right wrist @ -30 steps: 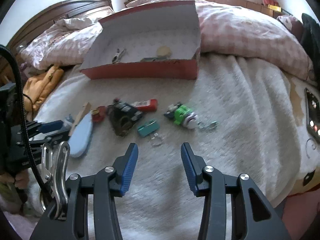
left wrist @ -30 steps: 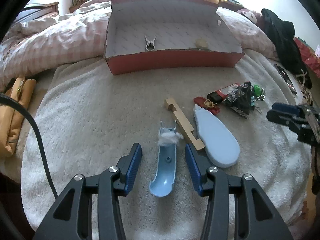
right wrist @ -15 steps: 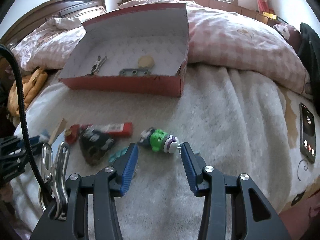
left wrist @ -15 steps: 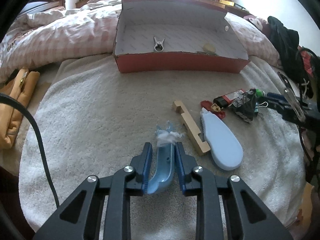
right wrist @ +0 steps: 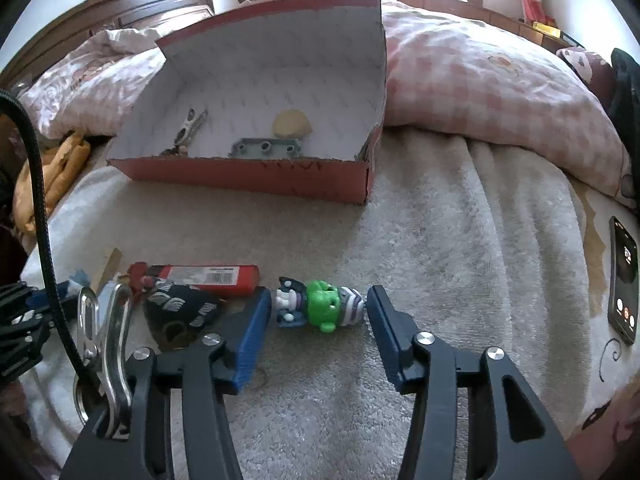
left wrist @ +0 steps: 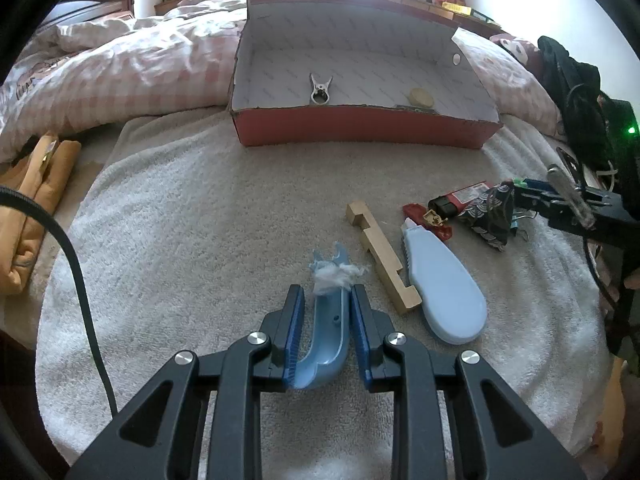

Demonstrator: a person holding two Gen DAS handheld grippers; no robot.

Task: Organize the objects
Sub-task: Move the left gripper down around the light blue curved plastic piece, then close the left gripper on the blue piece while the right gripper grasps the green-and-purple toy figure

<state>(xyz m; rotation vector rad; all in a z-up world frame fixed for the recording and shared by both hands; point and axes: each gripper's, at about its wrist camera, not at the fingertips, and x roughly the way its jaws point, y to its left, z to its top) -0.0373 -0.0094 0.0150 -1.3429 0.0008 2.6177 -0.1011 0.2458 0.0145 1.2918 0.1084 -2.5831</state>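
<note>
Bed [left wrist: 208,208] centre: left gripper [left wrist: 326,320] fingers clamped lengthwise on blue clip [left wrist: 328,332]; right gripper [right wrist: 316,320] fingers apart, straddling crosswise green toy [right wrist: 320,306].

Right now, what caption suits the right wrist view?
Open right gripper straddles a green toy figure before the red box.

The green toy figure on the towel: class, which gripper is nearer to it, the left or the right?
Right. The right gripper is open with the green toy figure between its fingers. The left gripper is off to the side, shut on the blue scoop.
</note>
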